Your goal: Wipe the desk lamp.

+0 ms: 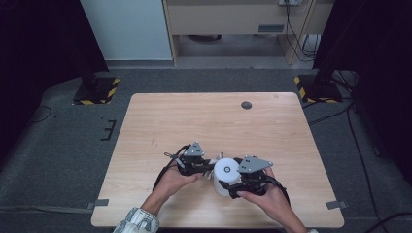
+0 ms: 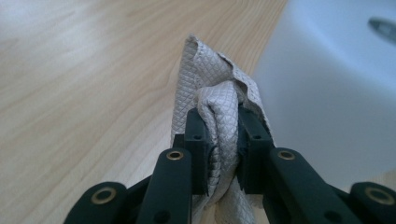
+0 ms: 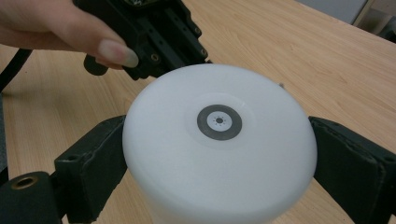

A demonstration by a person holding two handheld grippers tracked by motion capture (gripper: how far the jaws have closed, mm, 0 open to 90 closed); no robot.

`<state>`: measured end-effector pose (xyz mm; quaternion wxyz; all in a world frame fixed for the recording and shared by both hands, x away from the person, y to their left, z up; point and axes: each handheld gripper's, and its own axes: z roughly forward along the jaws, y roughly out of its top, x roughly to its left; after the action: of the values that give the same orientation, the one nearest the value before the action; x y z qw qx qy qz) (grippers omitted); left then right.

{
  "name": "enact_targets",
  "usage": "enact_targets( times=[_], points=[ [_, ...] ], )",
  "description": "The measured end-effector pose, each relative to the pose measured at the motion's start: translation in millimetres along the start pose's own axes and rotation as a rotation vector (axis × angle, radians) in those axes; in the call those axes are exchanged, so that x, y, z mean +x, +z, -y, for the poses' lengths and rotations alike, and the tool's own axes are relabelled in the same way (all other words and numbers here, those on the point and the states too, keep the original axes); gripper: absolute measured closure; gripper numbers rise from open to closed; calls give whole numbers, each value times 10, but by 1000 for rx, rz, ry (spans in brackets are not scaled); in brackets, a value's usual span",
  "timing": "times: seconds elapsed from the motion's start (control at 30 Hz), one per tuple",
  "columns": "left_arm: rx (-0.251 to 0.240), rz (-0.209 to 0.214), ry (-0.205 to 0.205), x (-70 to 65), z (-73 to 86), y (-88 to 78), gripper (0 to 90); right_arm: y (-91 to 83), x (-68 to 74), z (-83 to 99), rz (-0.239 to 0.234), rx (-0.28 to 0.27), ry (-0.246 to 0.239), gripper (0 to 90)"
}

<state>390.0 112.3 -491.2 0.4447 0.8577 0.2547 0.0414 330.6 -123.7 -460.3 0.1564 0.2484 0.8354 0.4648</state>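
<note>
there is a white round tub (image 1: pixel 226 175) on the wooden table (image 1: pixel 214 121), near the person's edge and about in the middle from left to right. it looks like smooth white plastic, with a flat round top and a small grey ring (image 3: pixel 219 122) right in the middle of that top. it stands up straight, so its long way goes up and down and the ring faces up.

the right gripper (image 1: pixel 243 184) hugs the tub from the near right side. in the right gripper view its two black jaws press on the tub's left and right walls, so it is pinching the tub. the right hand (image 1: pixel 272 199) comes in low from the near edge, with the arm slanting toward the near right corner.

just left of the tub is the left gripper (image 1: pixel 209 165). its tip points right, toward the tub, and sits very close to it. its jaws are pressed together on a grey cloth (image 2: pixel 219 116). the cloth has a tiny diamond pattern and is bunched up, with a folded edge poking out past the jaws toward the tub. the left hand (image 1: pixel 177 179) holds that gripper from below, and a checked sleeve (image 1: pixel 138 221) shows at the near edge.

far off on the table is a small dark round hole (image 1: pixel 247 105).
</note>
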Motion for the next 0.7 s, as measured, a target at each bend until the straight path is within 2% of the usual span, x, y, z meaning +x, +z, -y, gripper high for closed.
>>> enact_targets(
  times=[0.47, 0.7],
  points=[
    [6, 14, 7, -207, 173, -197, 764, 11, -5, -1, 13, 3, -3, 88],
    [7, 29, 32, -348, 202, -263, 764, 3, -17, 3, 18, 5, 3, 87]
  ],
)
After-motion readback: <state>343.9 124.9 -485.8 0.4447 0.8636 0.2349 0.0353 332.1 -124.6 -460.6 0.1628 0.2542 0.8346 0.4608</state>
